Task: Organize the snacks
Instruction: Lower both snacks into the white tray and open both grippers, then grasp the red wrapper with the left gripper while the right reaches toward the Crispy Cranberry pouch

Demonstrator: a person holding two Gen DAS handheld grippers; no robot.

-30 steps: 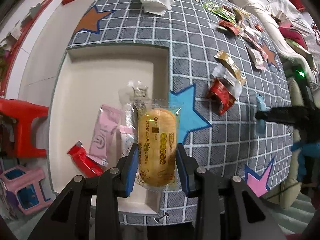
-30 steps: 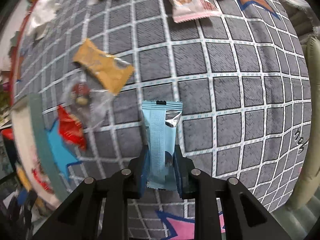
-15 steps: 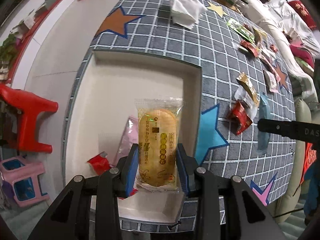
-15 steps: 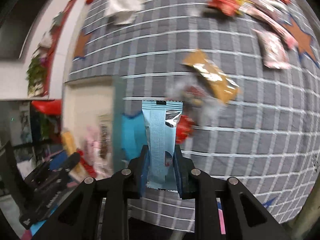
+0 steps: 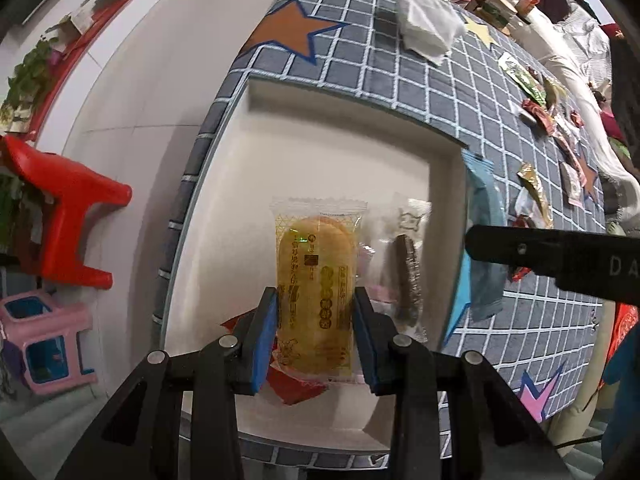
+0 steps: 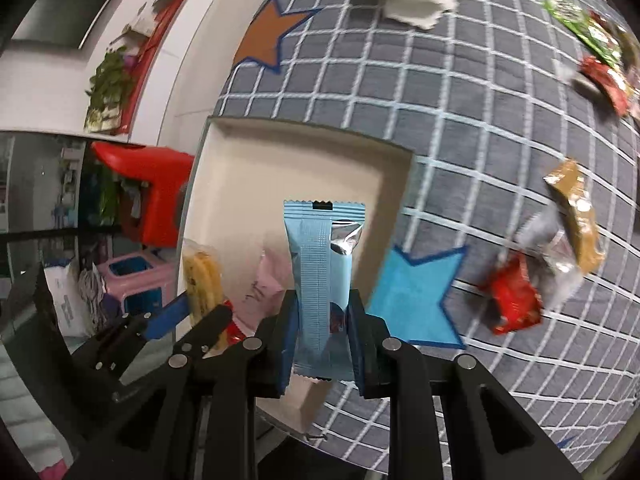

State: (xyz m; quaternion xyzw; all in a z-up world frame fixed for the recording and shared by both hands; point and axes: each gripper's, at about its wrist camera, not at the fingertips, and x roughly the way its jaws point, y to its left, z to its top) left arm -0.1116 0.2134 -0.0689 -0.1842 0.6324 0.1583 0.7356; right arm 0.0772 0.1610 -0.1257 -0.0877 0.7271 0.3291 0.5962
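Observation:
My left gripper (image 5: pixel 315 320) is shut on a yellow cake packet (image 5: pixel 316 280) and holds it above the white tray (image 5: pixel 328 152). A pink packet (image 6: pixel 264 284), a red packet (image 5: pixel 292 386) and a clear packet with a dark bar (image 5: pixel 408 276) lie in the tray. My right gripper (image 6: pixel 323 332) is shut on a light blue packet (image 6: pixel 322 276) over the tray's right edge (image 6: pixel 396 208). The blue packet also shows in the left wrist view (image 5: pixel 482 240), and the left gripper with the cake in the right wrist view (image 6: pixel 200 280).
Loose snacks lie on the grey checked cloth to the right: a gold packet (image 6: pixel 576 216), a red packet (image 6: pixel 514 300), a clear packet (image 6: pixel 548 248). White tissue (image 5: pixel 428 28) lies at the far end. A red stool (image 5: pixel 64 216) and pink stool (image 5: pixel 40 344) stand left of the table.
Both grippers moved left over the tray with their packets. The right gripper swung from the cloth to the tray's right edge, close to the left gripper.

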